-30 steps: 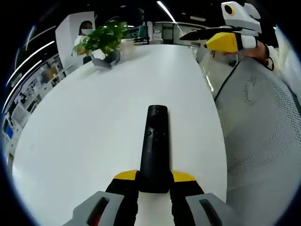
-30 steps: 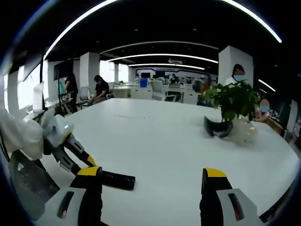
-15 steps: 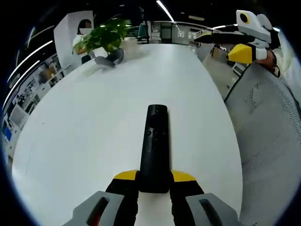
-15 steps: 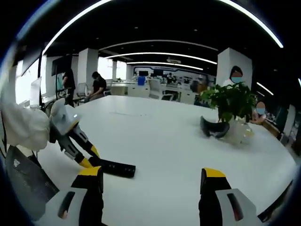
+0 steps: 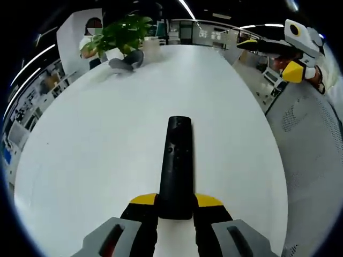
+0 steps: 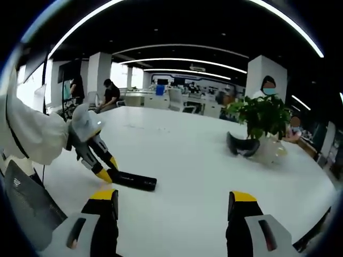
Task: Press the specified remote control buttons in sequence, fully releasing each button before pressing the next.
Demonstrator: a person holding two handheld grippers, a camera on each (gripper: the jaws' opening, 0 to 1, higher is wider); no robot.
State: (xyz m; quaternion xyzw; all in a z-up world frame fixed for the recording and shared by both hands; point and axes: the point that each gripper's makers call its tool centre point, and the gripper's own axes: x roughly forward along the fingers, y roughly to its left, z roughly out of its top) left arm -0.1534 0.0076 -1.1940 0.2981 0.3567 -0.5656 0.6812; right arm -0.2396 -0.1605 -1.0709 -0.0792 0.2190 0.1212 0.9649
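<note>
The remote control (image 5: 175, 166) lies flat on the counter (image 5: 96, 139), long axis pointing away from the left tool (image 5: 175, 206), which clamps its near end. The right tool (image 6: 170, 206) hovers level, jaws wide, holding nothing.

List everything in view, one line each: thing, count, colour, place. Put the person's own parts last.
Remote control: one, black, lying on the table, its near end between the left claw's jaws.
Table: one, white, large, rounded edge.
Potted plant: one, green leaves, far part of the table.
Dark curved object: one, dark grey, on the table at the foot of the plant; what it is cannot be told.
Mesh chair: one, white, beside the table.
Other people: several, in the background office.
Left claw: one, black with yellow tips, shut on the remote.
Right claw: one, same colours, open, above the table.
Sleeve: one, white, behind the left claw.
</note>
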